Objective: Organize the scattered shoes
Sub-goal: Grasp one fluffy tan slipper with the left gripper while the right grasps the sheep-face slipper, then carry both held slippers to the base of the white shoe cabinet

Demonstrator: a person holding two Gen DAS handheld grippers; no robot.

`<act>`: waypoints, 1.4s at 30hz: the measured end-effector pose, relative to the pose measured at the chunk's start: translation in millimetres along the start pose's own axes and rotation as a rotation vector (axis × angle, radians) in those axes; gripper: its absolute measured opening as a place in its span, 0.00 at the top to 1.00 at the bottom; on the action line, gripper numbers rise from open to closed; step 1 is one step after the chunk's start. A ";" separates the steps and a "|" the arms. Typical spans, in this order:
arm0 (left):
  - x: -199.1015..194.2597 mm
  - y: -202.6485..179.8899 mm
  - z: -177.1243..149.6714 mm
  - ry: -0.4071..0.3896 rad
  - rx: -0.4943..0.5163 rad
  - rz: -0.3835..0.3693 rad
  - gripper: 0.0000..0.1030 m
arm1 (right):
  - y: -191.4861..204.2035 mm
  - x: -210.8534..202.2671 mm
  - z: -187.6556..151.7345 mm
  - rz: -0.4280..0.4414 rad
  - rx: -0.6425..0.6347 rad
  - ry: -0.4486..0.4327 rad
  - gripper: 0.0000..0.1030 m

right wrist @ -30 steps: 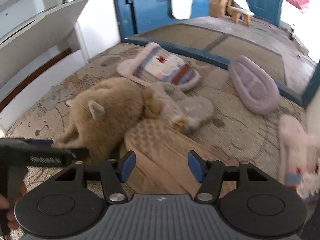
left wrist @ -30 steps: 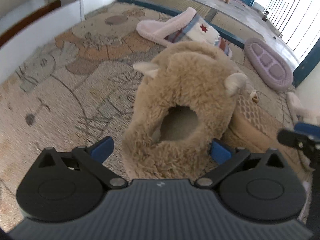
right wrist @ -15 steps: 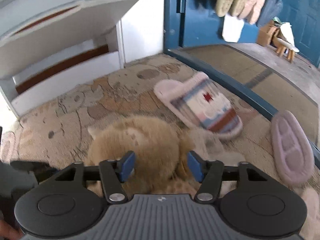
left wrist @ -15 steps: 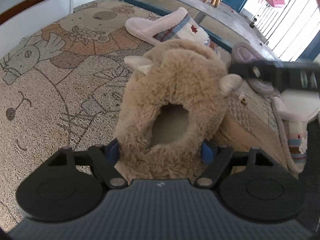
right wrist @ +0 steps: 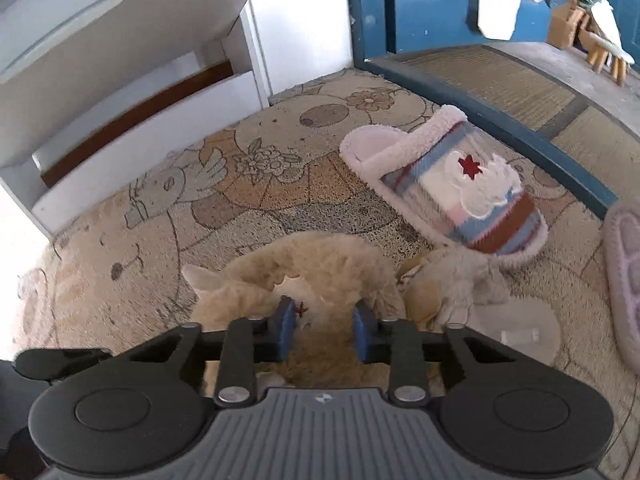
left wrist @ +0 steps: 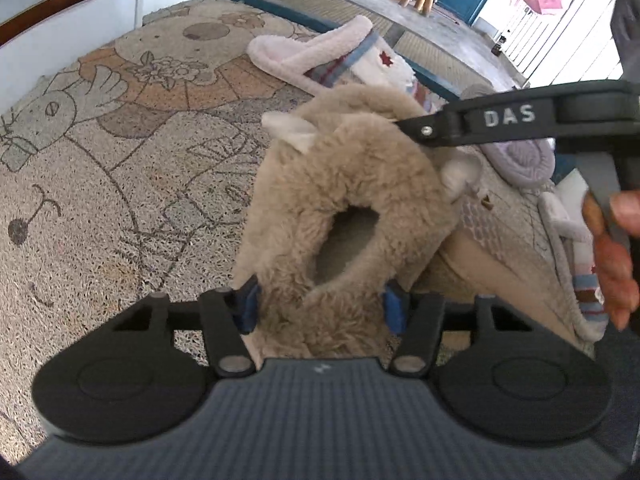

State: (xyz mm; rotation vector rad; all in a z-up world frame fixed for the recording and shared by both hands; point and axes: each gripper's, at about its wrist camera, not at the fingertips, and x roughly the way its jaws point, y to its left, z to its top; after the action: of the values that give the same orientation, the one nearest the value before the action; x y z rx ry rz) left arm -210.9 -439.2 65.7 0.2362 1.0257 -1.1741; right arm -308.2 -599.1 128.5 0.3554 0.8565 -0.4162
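Fluffy tan slipper (left wrist: 344, 200) on patterned mat (left wrist: 100, 184), heel end pinched between left gripper (left wrist: 322, 306) pads. Right gripper (right wrist: 325, 326) over toe, jaws partly apart, grip unclear. Striped slipper (right wrist: 452, 184) scattered just beyond.

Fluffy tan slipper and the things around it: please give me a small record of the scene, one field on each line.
surface: patterned rug
held item: fluffy tan slipper, heel end between the pads of the left gripper
right gripper: over the tan slipper's toe, pads either side of the plush; grip unclear
striped slipper: upright on the rug, beyond the tan one
lilac slipper: sole up, at the right
storage: white shoe cabinet, flaps tilted open
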 end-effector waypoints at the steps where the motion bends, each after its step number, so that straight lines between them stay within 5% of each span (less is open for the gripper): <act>1: -0.6 1.7 0.9 0.001 -0.009 0.000 0.50 | 0.6 -3.6 -1.2 0.000 0.011 -0.009 0.76; 19: -29.0 29.7 15.7 -0.019 -0.035 0.047 0.63 | 9.1 -37.7 -24.7 0.045 0.173 -0.081 0.90; 21: -33.5 34.5 20.2 -0.033 -0.035 0.058 0.79 | 11.7 -41.1 -30.9 0.041 0.180 -0.076 0.90; 22: -35.8 36.9 22.5 -0.039 -0.035 0.064 0.79 | 12.3 -42.9 -34.1 0.042 0.187 -0.074 0.90; 28: -35.1 47.5 20.6 0.027 -0.095 0.039 0.42 | -2.1 -53.2 -49.6 0.085 0.263 -0.077 0.87; 30: -35.6 41.0 15.8 0.043 -0.099 0.025 0.14 | -1.5 -52.8 -50.2 0.079 0.254 -0.085 0.87; 32: -35.0 33.7 12.4 0.050 -0.093 0.037 0.06 | 7.1 -51.6 -47.2 0.049 0.202 -0.088 0.84; 37: -25.1 39.2 14.3 0.064 -0.134 0.095 0.03 | 22.5 -46.8 -39.9 -0.004 0.113 -0.083 0.77; 42: -14.3 53.0 13.0 0.091 -0.213 0.074 0.35 | 17.1 -42.9 -37.1 0.013 0.121 -0.066 0.77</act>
State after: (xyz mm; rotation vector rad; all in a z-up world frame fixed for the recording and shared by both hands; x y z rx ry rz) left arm -159.4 -416.0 65.9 0.1581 1.2030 -0.9858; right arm -349.0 -558.3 142.0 0.4561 0.7663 -0.4660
